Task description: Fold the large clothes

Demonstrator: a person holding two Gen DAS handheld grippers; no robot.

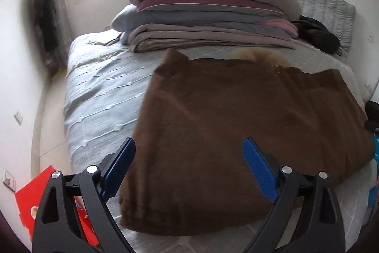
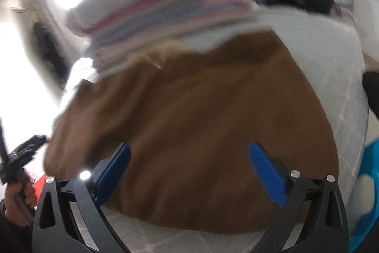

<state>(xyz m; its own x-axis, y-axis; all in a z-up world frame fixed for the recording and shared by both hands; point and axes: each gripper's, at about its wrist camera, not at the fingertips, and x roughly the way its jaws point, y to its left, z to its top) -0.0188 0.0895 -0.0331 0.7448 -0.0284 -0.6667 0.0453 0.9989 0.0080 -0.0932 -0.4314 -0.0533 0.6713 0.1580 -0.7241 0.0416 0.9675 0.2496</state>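
A brown fleece garment [image 1: 248, 134] lies folded flat on the bed, with a tan furry trim [image 1: 258, 56] at its far edge. It also fills the blurred right wrist view [image 2: 201, 129]. My left gripper [image 1: 189, 170] is open and empty, held above the garment's near edge. My right gripper [image 2: 189, 172] is open and empty too, above the near edge of the garment. The left gripper [image 2: 21, 158], held in a hand, shows at the left of the right wrist view.
A stack of folded blankets and a pillow [image 1: 203, 16] sits at the head of the grey bed [image 1: 99, 96]. Dark clothes [image 1: 319, 32] lie at the back right. A red box [image 1: 35, 200] is on the floor at the left. A blue object [image 2: 369, 193] is at the right.
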